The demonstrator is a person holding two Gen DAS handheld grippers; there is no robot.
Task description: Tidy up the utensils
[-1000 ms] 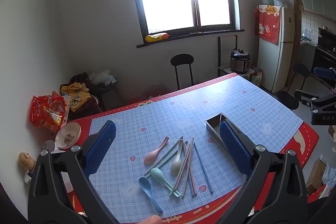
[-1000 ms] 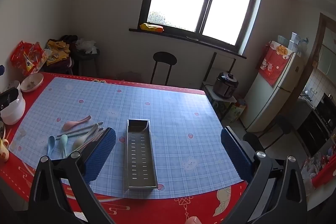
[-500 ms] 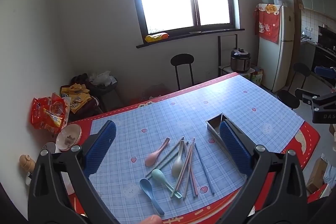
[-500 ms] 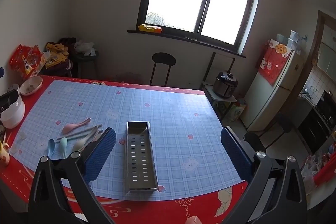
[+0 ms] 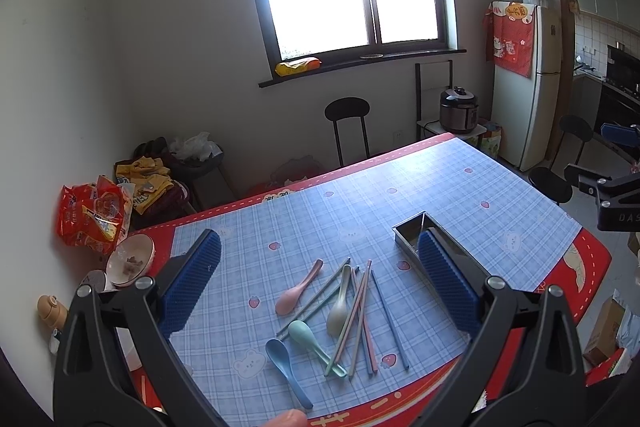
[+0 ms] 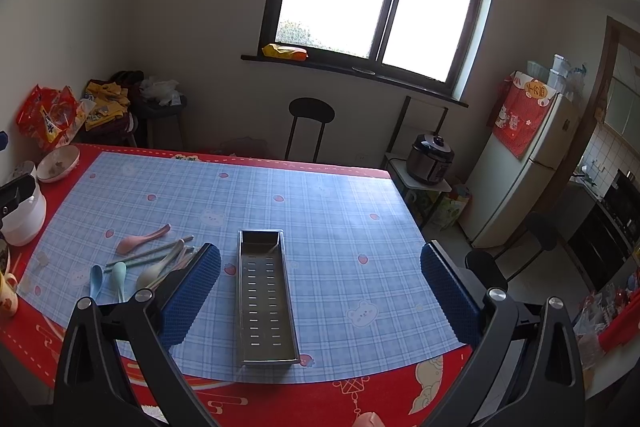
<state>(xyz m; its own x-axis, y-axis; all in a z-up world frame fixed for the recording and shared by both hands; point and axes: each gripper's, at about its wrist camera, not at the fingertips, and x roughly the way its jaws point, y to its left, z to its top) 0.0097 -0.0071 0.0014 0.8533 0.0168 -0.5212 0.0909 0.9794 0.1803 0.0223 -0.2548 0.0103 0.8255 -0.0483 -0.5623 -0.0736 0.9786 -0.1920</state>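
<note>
Both views edged closer; right tool (image 5: 618,205) reads "DAS".

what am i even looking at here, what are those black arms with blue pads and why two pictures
Those are two handheld grippers, one in each hand of a person; no robot is involved. Each carries a camera looking forward along its own blue-padded fingers, hence two pictures of the same table.

The left gripper hangs open above a loose pile: a pink spoon, a blue spoon, a green spoon, a beige spoon and several chopsticks.

The right gripper is also open, above an empty perforated metal tray on the blue checked tablecloth.

Nothing is held yet; the utensils presumably belong in the tray.
</note>
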